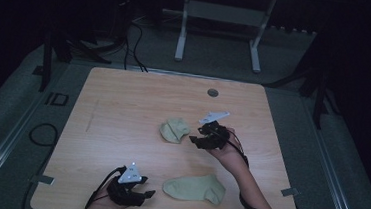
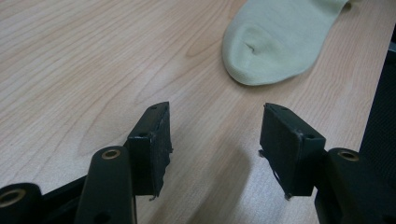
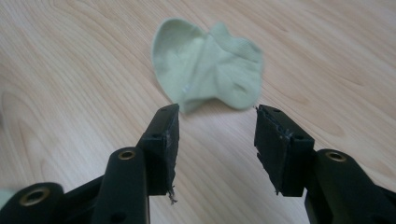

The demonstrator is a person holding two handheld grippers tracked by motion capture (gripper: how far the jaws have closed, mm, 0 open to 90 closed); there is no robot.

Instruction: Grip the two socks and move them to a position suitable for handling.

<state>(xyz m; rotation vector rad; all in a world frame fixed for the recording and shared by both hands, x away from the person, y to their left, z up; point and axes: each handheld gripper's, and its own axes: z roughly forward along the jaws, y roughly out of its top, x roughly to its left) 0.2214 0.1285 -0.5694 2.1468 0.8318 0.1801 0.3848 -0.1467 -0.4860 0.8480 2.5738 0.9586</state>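
High view: a wooden table [image 1: 123, 104] carries two pale green socks. The flat sock [image 1: 194, 188] lies near the near edge, right of centre; the crumpled sock [image 1: 175, 130] sits near the middle. The left gripper [image 1: 146, 194] rests at the near edge, just left of the flat sock, its jaws pointing right toward it. The right gripper [image 1: 194, 139], held in a hand [image 1: 229, 155], hovers just right of the crumpled sock.

Left gripper view: the left gripper [image 2: 215, 135] has its jaws spread wide over bare wood, with the toe of the flat sock [image 2: 275, 42] a little beyond them, untouched.

Right gripper view: the right gripper [image 3: 217, 135] is likewise wide apart and holds nothing; the crumpled sock [image 3: 208, 65] lies just past the tips, folded over on itself.
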